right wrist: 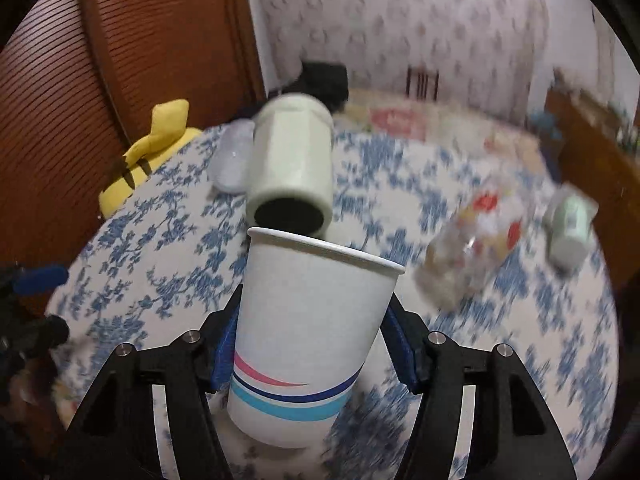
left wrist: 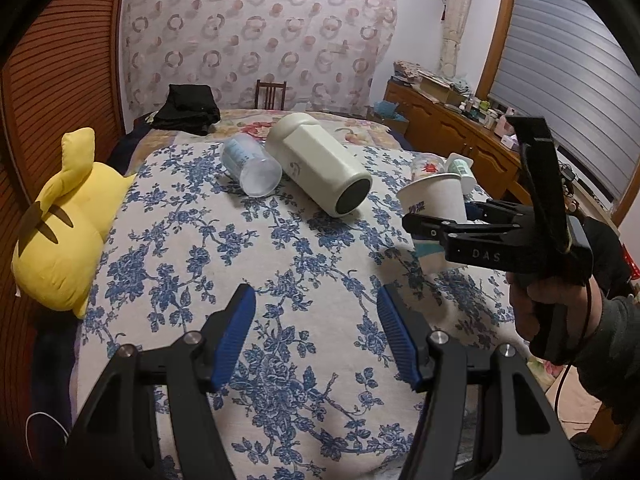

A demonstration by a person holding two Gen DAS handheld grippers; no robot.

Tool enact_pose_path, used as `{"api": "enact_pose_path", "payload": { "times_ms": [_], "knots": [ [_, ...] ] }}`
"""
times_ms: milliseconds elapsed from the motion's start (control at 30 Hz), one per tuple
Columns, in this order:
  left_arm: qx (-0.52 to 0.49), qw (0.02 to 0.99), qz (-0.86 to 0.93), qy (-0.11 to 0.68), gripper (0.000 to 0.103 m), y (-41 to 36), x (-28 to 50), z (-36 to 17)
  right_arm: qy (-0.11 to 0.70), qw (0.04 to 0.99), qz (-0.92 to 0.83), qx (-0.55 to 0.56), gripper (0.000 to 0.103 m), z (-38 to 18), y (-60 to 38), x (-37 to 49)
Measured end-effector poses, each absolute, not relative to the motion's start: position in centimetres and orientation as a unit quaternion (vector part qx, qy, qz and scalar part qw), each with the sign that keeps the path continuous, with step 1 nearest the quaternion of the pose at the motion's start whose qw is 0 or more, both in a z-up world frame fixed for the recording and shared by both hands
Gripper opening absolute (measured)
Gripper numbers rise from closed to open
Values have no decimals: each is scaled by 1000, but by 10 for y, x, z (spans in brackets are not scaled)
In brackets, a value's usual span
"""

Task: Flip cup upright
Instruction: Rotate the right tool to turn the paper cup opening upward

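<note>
A white paper cup (right wrist: 308,328) with pink, navy and cyan stripes is held between the blue pads of my right gripper (right wrist: 310,346), rim up and tilted slightly. It also shows in the left wrist view (left wrist: 436,204), where the right gripper (left wrist: 430,226) grips it above the floral bedspread (left wrist: 280,264). My left gripper (left wrist: 316,332) is open and empty, hovering over the bedspread in front of the other cups.
A cream tumbler (left wrist: 320,160) and a clear plastic cup (left wrist: 250,168) lie on their sides on the bed. A clear printed cup (right wrist: 476,236) and a pale green cup (right wrist: 570,224) lie at the right. A yellow plush toy (left wrist: 68,224) sits at the left edge.
</note>
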State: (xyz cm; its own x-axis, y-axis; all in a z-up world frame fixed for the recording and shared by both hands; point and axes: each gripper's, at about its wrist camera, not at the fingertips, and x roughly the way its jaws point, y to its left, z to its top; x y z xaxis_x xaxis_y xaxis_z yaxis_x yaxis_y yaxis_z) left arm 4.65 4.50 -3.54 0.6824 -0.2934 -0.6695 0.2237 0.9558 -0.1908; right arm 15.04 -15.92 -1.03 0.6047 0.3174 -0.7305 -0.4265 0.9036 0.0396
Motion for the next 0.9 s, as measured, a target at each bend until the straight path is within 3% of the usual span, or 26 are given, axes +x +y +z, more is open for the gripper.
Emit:
{"api": "enact_pose_path", "payload": {
  "times_ms": [600, 900],
  "knots": [
    [-48, 916, -135, 376, 62, 47, 49, -42, 307, 921, 232, -56, 66, -4, -173, 141],
    [-48, 918, -133, 371, 62, 46, 49, -40, 331, 912, 229, -77, 63, -8, -166, 139]
  ]
}}
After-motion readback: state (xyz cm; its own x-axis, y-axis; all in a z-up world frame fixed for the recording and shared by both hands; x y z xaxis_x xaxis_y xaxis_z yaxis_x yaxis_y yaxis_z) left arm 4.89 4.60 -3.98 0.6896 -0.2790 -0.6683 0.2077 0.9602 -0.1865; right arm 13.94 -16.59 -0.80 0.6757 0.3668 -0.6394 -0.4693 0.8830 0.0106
